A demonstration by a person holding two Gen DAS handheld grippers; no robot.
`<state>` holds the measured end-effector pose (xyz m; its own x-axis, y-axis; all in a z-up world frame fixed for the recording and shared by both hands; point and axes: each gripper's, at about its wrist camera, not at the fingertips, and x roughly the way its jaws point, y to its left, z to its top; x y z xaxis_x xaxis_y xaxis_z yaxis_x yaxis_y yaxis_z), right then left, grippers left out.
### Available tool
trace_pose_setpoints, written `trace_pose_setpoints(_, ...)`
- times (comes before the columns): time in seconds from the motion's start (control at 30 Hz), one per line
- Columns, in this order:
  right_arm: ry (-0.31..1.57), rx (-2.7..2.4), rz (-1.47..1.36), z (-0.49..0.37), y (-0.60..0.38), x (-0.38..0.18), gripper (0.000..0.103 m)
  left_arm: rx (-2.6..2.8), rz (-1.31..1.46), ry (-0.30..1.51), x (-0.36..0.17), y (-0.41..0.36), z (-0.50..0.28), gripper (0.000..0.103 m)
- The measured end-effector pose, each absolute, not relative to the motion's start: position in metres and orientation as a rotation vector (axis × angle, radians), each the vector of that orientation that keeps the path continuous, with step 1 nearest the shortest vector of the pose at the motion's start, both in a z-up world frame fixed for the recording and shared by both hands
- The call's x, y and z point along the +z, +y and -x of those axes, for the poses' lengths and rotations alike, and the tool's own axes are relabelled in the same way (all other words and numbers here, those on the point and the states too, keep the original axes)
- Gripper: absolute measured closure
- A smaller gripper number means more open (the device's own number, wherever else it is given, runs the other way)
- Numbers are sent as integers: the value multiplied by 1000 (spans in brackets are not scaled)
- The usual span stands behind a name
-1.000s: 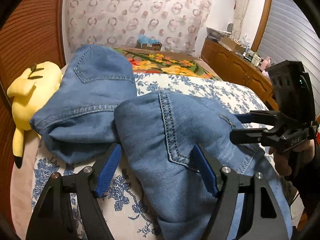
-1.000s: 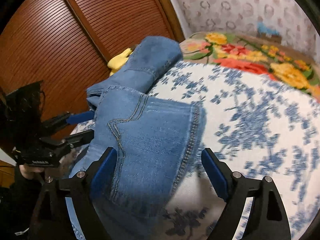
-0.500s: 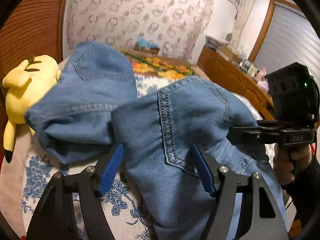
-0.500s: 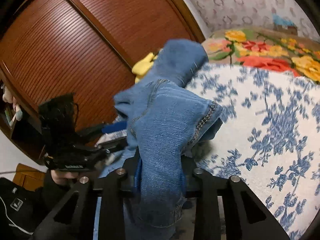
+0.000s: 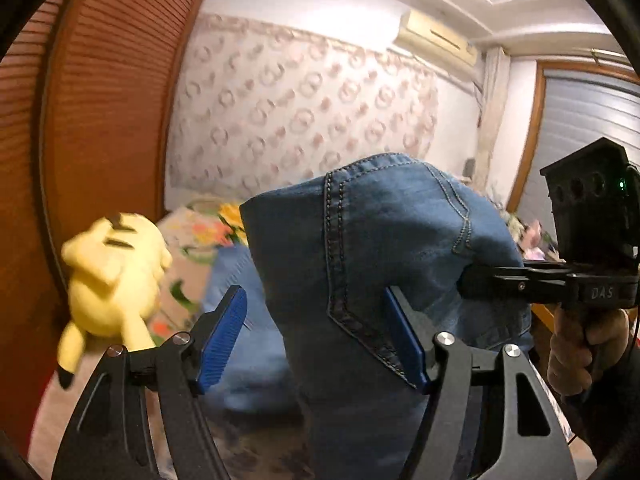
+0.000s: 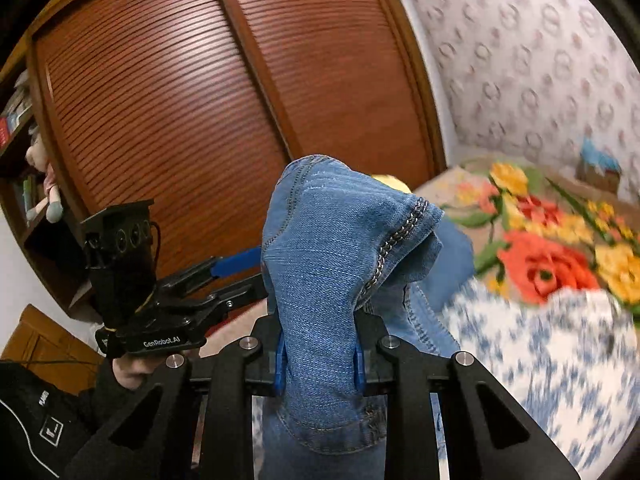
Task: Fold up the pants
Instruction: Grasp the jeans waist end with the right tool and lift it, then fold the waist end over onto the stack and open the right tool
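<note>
above floral bed [image 6: 540,360], pants [image 6: 320,280] bunch between closing right tool [image 6: 319,364].

A yellow plush toy [image 5: 114,276] lies at the edge of a bed near a brown louvred wardrobe door [image 6: 192,92]. A blue-and-white floral sheet [image 6: 552,356] covers the near part of the bed, with a blanket of large orange and yellow flowers [image 6: 544,232] beyond it. Ring-patterned wallpaper [image 5: 304,116] covers the far wall below a wall-mounted air conditioner [image 5: 436,40]. A doll [image 6: 50,184] sits on a bookshelf beside the wardrobe.
</note>
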<state>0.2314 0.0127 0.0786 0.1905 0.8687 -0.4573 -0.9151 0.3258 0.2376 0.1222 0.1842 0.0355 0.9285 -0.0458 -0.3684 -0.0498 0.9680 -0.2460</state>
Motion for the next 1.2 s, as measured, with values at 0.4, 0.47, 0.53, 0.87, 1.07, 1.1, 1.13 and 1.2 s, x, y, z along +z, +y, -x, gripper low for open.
trace_pose_setpoints(0.4, 578, 1472, -232, -336, 115, 62, 78, 156, 103, 359, 78, 261, -170, 33)
trace_pose_setpoints(0.47, 615, 1427, -265, -366, 122, 29, 78, 151, 102, 410, 61, 263, -191, 33)
trace_pose_setpoints(0.53, 704, 1342, -270, -400, 124, -15, 78, 130, 105, 488, 30, 261, -217, 33)
trace_pose_setpoints(0.87, 753, 1034, -37, -444, 86, -55, 44, 66, 156, 667, -53, 240, -240, 33)
trace_pose_setpoints(1.07, 638, 892, 97, -412, 100, -4, 43, 78, 139, 693, -59, 230, -236, 33)
trace_pose_setpoints(1.1, 601, 864, 108, -401, 101, 2, 43, 78, 138, 694, -59, 229, -235, 33)
trace_pose_setpoints(1.13, 560, 857, 108, -394, 100, 11, 43, 77, 139, 694, -57, 230, -238, 33)
trace_pose_setpoints(1.2, 543, 906, 88, -386, 104, 20, 43, 76, 145, 696, -58, 229, -239, 33)
